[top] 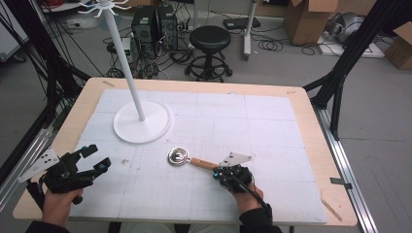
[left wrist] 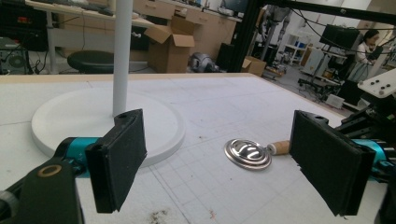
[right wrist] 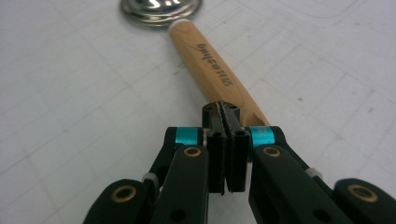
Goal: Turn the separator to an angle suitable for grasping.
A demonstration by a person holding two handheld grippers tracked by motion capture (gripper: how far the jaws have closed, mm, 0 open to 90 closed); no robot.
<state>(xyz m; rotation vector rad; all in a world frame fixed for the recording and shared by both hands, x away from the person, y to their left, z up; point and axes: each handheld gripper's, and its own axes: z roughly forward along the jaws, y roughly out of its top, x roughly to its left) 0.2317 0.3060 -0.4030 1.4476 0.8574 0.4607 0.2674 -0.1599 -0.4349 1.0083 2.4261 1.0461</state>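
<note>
- Ladle point(top: 180, 157), high view: lay flat on the white mat point(top: 272, 121), steel bowl toward the white stand point(top: 141, 121), wooden handle pointing at the right gripper point(top: 224, 173). Right gripper sat at the handle's end. Left gripper point(top: 94, 158) idled well apart, jaws spread.
- Left gripper view: left jaws wide apart, nothing between them; ladle point(left wrist: 248, 153) on the mat beyond, near the stand's base point(left wrist: 70, 121).
- Right gripper view: right jaws pressed together just above the handle point(right wrist: 212, 70). Couldn't tell whether they pinched the handle's tip or missed it.
- Progress, my read: early. Ladle not lifted; a confirmed grip, the pickup and probably hanging it on the stand remained.
</note>
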